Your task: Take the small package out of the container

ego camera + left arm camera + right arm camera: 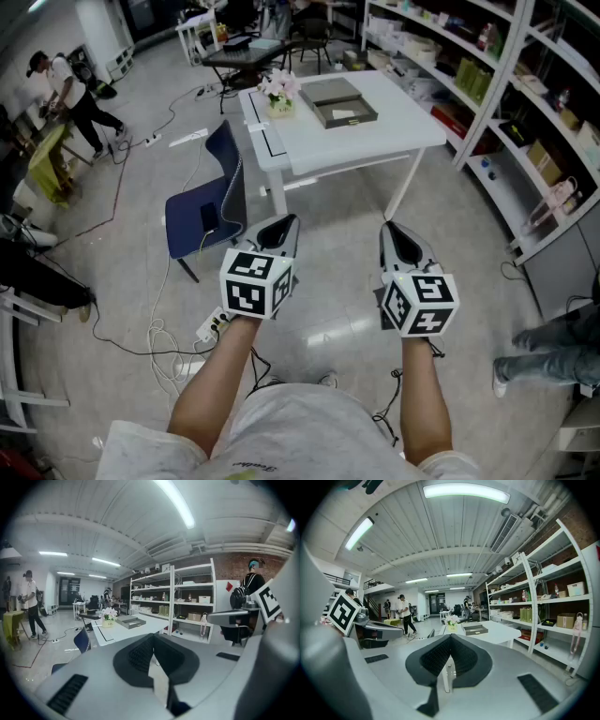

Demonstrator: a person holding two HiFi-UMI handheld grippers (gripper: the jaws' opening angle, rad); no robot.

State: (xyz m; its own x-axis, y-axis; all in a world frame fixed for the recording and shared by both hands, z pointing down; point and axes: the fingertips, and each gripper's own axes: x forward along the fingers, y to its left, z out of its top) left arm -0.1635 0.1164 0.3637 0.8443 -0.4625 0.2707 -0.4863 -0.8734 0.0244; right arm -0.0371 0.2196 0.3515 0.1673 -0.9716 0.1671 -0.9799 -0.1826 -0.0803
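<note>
I am at the very start: nothing is picked up yet, and I stand well back from the white surface with both tools raised in front of me. My left tool has its jaws pressed together at the tips with nothing between them, and my right tool is closed and empty in the same way.

The grey container sits on the far part of the surface, near a pot of flowers. A pale slip inside it looks to me like the small package.

Next, I judge, I must step in past the blue chair, bring one tool over the container and spread its jaws before lowering into it. The other tool may need to steady the rim.

Only the head view looks down into the container and shows the pale slip. Both tool views catch the container low and side-on, so its contents are hidden there. Those views show instead how my jaws meet, which the head view only hints at.
</note>
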